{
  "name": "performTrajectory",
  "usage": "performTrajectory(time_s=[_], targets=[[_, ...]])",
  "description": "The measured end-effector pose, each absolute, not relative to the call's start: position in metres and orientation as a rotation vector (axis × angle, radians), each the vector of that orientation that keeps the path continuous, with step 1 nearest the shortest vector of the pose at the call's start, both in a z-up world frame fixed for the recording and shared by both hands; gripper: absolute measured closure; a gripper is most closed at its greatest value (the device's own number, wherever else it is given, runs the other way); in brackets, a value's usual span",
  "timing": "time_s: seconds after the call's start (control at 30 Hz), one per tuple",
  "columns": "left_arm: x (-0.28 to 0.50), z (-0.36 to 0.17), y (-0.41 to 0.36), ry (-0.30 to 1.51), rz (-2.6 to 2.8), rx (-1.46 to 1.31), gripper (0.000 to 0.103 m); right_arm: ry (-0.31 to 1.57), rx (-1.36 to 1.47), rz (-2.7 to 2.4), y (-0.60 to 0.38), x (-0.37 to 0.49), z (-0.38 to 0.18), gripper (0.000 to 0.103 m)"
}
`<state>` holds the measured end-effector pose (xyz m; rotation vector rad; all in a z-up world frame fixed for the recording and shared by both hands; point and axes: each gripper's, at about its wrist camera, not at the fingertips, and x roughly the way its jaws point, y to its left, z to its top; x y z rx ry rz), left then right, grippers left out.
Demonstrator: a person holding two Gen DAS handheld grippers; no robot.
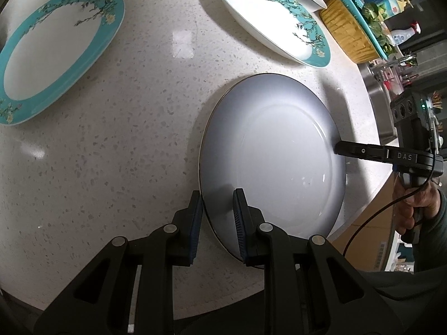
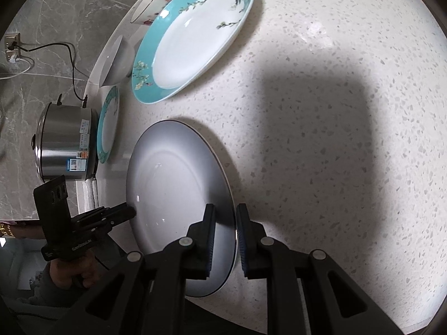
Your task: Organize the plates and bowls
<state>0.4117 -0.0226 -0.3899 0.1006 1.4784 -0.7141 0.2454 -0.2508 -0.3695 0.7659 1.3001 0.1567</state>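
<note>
A plain white plate (image 1: 273, 156) with a thin dark rim lies on the speckled counter (image 1: 134, 128); it also shows in the right wrist view (image 2: 178, 195). My left gripper (image 1: 218, 203) straddles its near rim, one finger under and one over, with gaps to the rim. My right gripper (image 2: 225, 220) straddles the opposite rim the same way, and shows in the left wrist view (image 1: 339, 148) at the plate's right edge. Two teal floral plates lie farther off, one at the left (image 1: 53, 53), one at the back right (image 1: 276, 16).
A yellow basket (image 1: 349, 30) with greens sits at the back right by the sink edge. A white bowl (image 2: 117, 61), a red-flowered bowl (image 2: 156, 2), a teal plate (image 2: 109, 122) and a steel pot (image 2: 64, 142) stand along the counter's far side.
</note>
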Motion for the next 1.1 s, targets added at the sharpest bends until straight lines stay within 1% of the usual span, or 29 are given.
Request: performTrajectory(time_s=[0.2,0.3,0.37,0.4,0.43,0.47,0.5,0.53,0.6,0.67,0.7,0.73,0.8,0.9,0.97,1.03,1.1], targets=[[0.413,-0.391,-0.020,1.474,-0.712,0.060,0.083,1.283,0.747,0.163,-0.251,0.243,-0.370,0.084],[0.412,-0.384,-0.015,1.437,-0.706,0.035,0.082,1.279,0.722,0.168,-0.248,0.242,-0.369,0.081],[0.411,-0.373,-0.008,1.401,-0.709,0.006,0.081,1.280,0.717,0.169,-0.248,0.239,-0.366,0.077],[0.411,-0.366,-0.001,1.377,-0.708,-0.020,0.080,1.266,0.713,0.167,-0.249,0.237,-0.362,0.068],[0.412,-0.359,0.006,1.352,-0.701,-0.050,0.069,1.246,0.706,0.161,-0.252,0.235,-0.356,0.059],[0.414,-0.352,0.015,1.324,-0.690,-0.078,0.044,1.229,0.697,0.148,-0.255,0.233,-0.349,0.056],[0.416,-0.344,0.027,1.279,-0.666,-0.107,0.032,1.206,0.687,0.134,-0.258,0.233,-0.341,0.048],[0.417,-0.337,0.037,1.238,-0.643,-0.123,0.023,1.176,0.678,0.125,-0.261,0.233,-0.331,0.042],[0.423,-0.324,0.058,1.177,-0.597,-0.155,0.022,1.088,0.661,0.130,-0.264,0.239,-0.304,0.036],[0.431,-0.316,0.080,1.146,-0.532,-0.186,0.019,0.975,0.663,0.164,-0.257,0.252,-0.273,0.025],[0.434,-0.313,0.090,1.128,-0.496,-0.206,0.019,0.923,0.671,0.202,-0.250,0.261,-0.260,0.014],[0.437,-0.311,0.100,1.115,-0.459,-0.219,0.019,0.889,0.670,0.249,-0.238,0.273,-0.249,0.007],[0.444,-0.311,0.117,1.106,-0.376,-0.256,0.019,0.891,0.635,0.331,-0.208,0.300,-0.236,0.003],[0.459,-0.317,0.132,1.093,-0.302,-0.310,0.019,0.941,0.598,0.401,-0.156,0.351,-0.237,0.003],[0.468,-0.321,0.136,1.084,-0.270,-0.301,0.019,0.979,0.605,0.389,-0.131,0.383,-0.247,0.008],[0.472,-0.327,0.140,1.083,-0.263,-0.306,0.019,1.032,0.636,0.359,-0.113,0.413,-0.264,0.021],[0.475,-0.335,0.147,1.083,-0.253,-0.305,0.019,1.100,0.658,0.329,-0.098,0.439,-0.284,0.028]])
